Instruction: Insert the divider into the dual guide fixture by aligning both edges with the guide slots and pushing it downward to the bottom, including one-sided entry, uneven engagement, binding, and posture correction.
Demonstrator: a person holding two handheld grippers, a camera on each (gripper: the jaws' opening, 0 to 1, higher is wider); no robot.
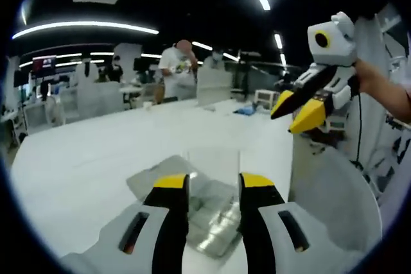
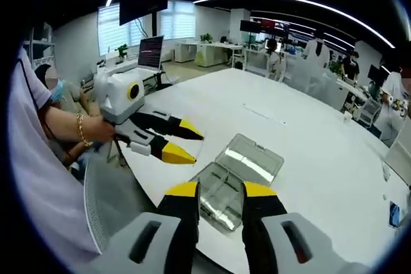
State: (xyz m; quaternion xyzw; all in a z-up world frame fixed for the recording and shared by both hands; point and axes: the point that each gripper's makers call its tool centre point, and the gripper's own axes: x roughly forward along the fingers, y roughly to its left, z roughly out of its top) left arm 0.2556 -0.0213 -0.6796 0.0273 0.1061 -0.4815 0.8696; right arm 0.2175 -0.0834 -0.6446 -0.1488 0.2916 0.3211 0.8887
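A clear divider sheet [image 1: 214, 165] stands upright between my left gripper's [image 1: 213, 181] yellow-tipped jaws, which are shut on its side edges. Below and beyond it the clear plastic guide fixture [image 1: 215, 219] lies flat on the white table [image 1: 96, 165]. In the right gripper view the left gripper [image 2: 185, 141] hovers just left of the fixture [image 2: 237, 178], near the table's edge; the divider is barely visible there. My right gripper [image 2: 221, 189] is open with nothing between its jaws and points at the fixture from above. It also hangs in the air at the upper right [image 1: 297, 108], away from the fixture.
A grey chair back [image 1: 334, 190] stands against the table's near edge. A hand with a bracelet [image 2: 80, 129] holds the left gripper. A laptop [image 2: 151, 52] sits on a far desk, and people [image 1: 176, 68] stand beyond the table.
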